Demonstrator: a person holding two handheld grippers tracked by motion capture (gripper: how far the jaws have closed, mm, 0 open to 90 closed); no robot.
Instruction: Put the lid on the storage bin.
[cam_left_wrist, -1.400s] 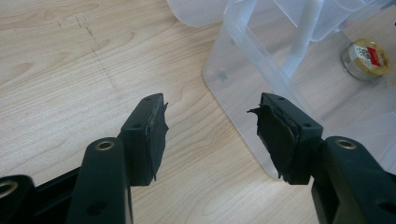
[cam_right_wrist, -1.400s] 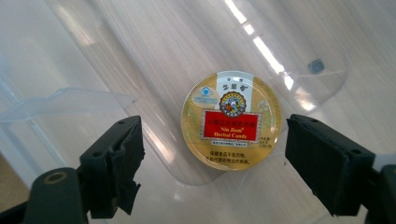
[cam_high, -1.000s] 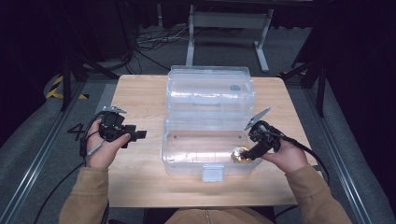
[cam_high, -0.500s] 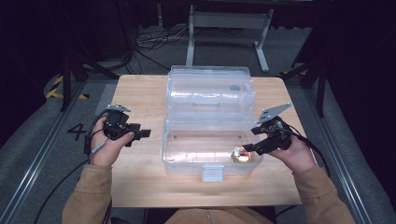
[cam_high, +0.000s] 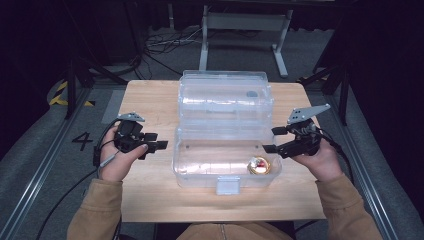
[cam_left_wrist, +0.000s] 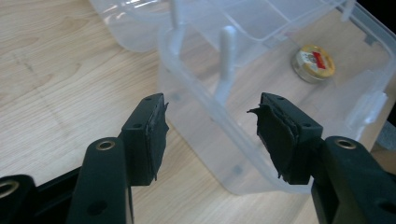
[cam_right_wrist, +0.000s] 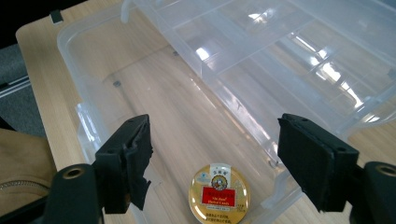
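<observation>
A clear plastic box (cam_high: 200, 175) stands open in the middle of the wooden table, its lid (cam_high: 225, 95) flipped back behind it. A small round gold tin (cam_high: 259, 165) with a red label lies flat in the box's near right corner. My right gripper (cam_high: 273, 140) hovers open at the box's right edge, above and just right of the tin. In the right gripper view its jaws (cam_right_wrist: 215, 149) stand wide apart over the tin (cam_right_wrist: 219, 192), with nothing between them. My left gripper (cam_high: 159, 140) is open and empty beside the box's left wall (cam_left_wrist: 219, 154), its jaws (cam_left_wrist: 210, 126) pointing at that wall.
The box's front latch (cam_high: 228, 186) hangs near the table's front edge. Bare wood (cam_high: 150, 100) lies left and right of the box. A metal stand (cam_high: 240, 22) and cables are on the floor beyond the table.
My right gripper has lifted up and to the right, away from the tin, which stays in the box. The left gripper has hardly moved.
</observation>
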